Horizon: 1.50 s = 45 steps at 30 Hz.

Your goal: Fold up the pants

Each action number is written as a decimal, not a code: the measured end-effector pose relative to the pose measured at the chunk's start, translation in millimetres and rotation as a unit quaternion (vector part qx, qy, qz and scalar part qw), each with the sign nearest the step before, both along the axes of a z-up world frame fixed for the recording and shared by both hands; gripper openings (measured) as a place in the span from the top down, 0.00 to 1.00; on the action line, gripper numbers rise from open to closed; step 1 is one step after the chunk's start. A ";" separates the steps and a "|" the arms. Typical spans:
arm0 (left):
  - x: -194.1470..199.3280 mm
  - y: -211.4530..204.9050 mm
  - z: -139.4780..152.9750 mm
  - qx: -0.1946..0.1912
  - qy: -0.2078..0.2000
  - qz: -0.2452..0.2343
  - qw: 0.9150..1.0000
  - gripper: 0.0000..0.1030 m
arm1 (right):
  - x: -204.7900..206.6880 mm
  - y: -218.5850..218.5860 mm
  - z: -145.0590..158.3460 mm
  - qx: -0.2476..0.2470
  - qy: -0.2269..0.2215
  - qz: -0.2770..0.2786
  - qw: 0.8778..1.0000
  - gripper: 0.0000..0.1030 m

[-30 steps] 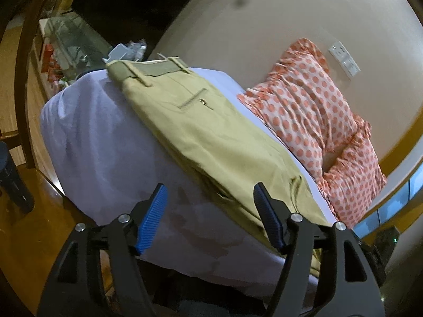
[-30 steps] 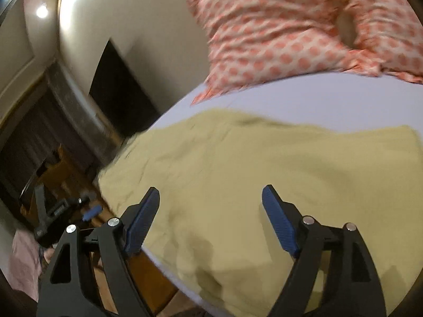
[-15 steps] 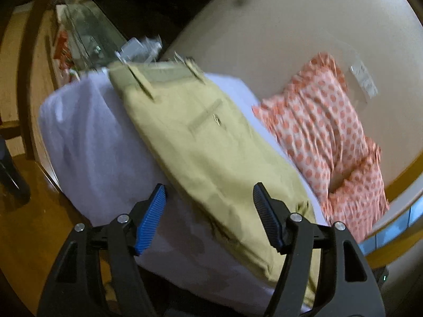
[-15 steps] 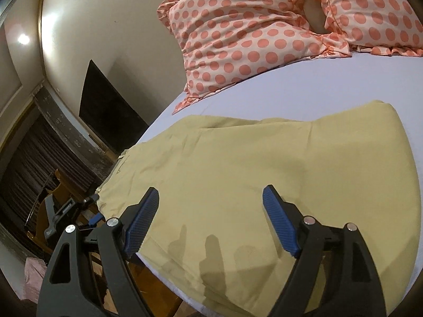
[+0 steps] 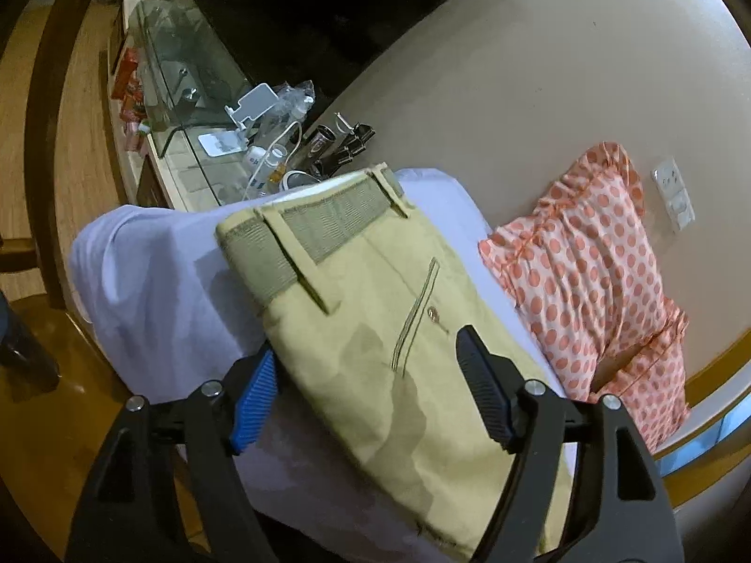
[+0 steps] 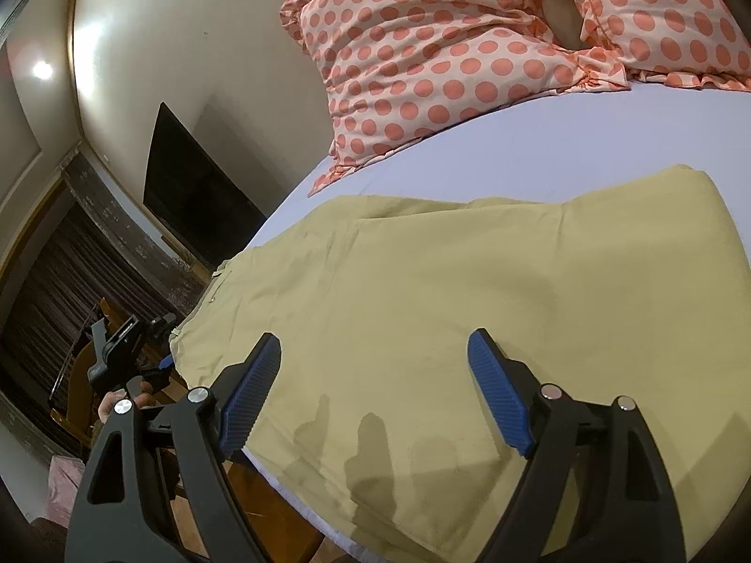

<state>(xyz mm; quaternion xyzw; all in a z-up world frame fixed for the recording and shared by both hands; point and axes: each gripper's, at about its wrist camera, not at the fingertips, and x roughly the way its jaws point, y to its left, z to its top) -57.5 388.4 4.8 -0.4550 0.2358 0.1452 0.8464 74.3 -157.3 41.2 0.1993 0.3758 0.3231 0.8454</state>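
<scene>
Khaki pants (image 5: 375,328) lie folded lengthwise on a bed with a pale lilac sheet (image 5: 155,272). The waistband with belt loops and a back pocket faces the left wrist view. My left gripper (image 5: 371,399) is open and empty, hovering just above the pants near the pocket. In the right wrist view the pants (image 6: 469,291) spread across the bed with a fold at the far right. My right gripper (image 6: 375,394) is open and empty above their near edge. The left gripper (image 6: 126,352) shows small at the far left there.
Two pillows with orange dots (image 6: 469,47) lie at the head of the bed against a beige wall. A glass-topped side table (image 5: 197,108) with cables and small items stands beyond the waistband. Wooden floor (image 5: 37,422) lies beside the bed. A dark screen (image 6: 192,206) hangs on the wall.
My left gripper has moved closer toward the waistband end of the pants. My right gripper has drawn back slightly and steadied; more of the pillows show now.
</scene>
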 end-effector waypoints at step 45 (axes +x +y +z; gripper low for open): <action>53.8 -387.9 78.5 0.335 -0.080 -0.497 0.797 0.42 | 16.2 -147.2 -19.2 0.011 0.090 -0.140 0.986 0.52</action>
